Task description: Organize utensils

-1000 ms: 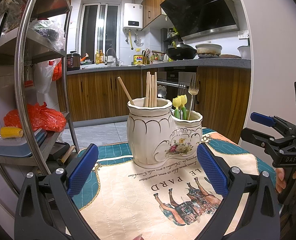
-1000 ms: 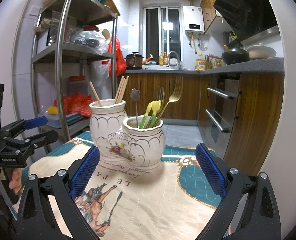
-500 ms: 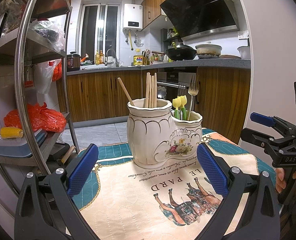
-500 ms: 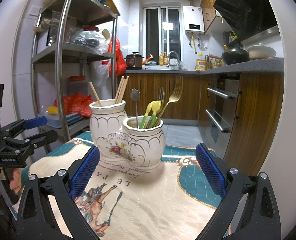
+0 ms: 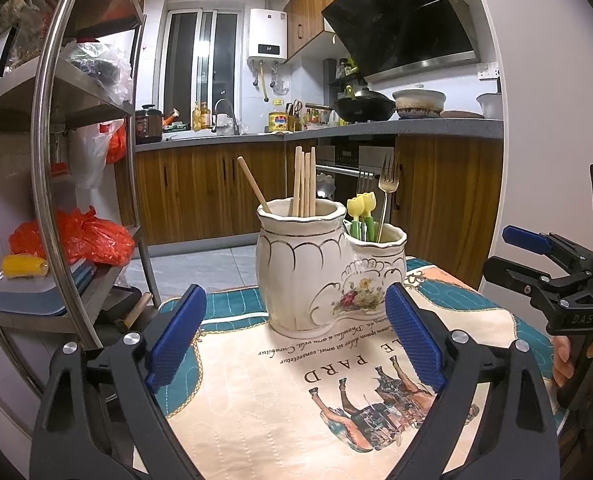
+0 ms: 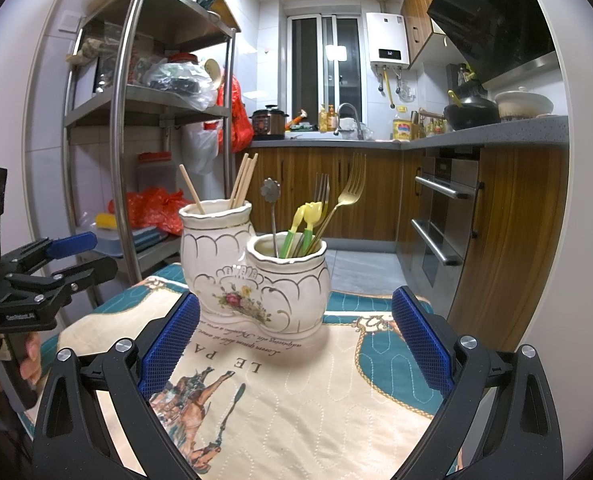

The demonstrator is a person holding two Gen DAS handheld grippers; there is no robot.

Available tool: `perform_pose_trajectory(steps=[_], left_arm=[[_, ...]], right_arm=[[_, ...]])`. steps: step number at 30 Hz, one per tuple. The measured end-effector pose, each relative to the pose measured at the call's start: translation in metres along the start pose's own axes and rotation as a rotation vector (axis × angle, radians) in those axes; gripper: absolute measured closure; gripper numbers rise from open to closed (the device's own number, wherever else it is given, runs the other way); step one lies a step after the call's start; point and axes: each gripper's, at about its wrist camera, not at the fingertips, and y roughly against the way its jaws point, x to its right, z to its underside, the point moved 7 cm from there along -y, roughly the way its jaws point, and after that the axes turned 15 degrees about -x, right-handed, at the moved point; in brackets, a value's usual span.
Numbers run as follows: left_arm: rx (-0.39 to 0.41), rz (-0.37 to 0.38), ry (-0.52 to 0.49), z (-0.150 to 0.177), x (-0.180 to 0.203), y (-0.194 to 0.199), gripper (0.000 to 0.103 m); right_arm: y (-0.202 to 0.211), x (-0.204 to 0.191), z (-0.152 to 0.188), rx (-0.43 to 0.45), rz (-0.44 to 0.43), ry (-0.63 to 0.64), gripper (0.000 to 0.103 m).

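Observation:
A white ceramic double holder (image 5: 316,272) (image 6: 252,276) stands on a printed table mat (image 5: 296,400) (image 6: 304,392). Its taller pot holds wooden chopsticks (image 5: 304,182) (image 6: 242,180). Its lower pot holds gold forks (image 5: 388,188) (image 6: 346,196), yellow-green plastic forks (image 5: 362,216) (image 6: 304,224) and a flower-topped spoon (image 6: 271,208). My left gripper (image 5: 296,340) is open and empty, just in front of the holder. My right gripper (image 6: 296,340) is open and empty, also in front of it. Each gripper shows from the side in the other view (image 5: 536,264) (image 6: 52,264).
A steel shelf rack (image 5: 44,184) (image 6: 120,152) with bags and boxes stands at the table's left. Wooden cabinets and an oven (image 6: 444,216) lie behind and to the right. The mat's edges (image 6: 376,308) end close behind the holder.

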Motion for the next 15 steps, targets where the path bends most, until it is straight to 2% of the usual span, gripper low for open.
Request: perform_pose_trajectory(steps=[1, 2, 15], left_arm=[[-0.003, -0.001, 0.001, 0.0000, 0.0001, -0.0004, 0.006], [-0.007, -0.009, 0.005, 0.0000, -0.0008, -0.0012, 0.005], [-0.012, -0.021, 0.019, -0.0002, -0.0037, -0.0027, 0.005]], right_arm=[[0.0001, -0.0006, 0.0000, 0.000, -0.001, 0.000, 0.007], [0.0000, 0.0000, 0.0000, 0.000, 0.000, 0.000, 0.007], [0.0001, 0.0000, 0.0000, 0.000, 0.000, 0.000, 0.007]])
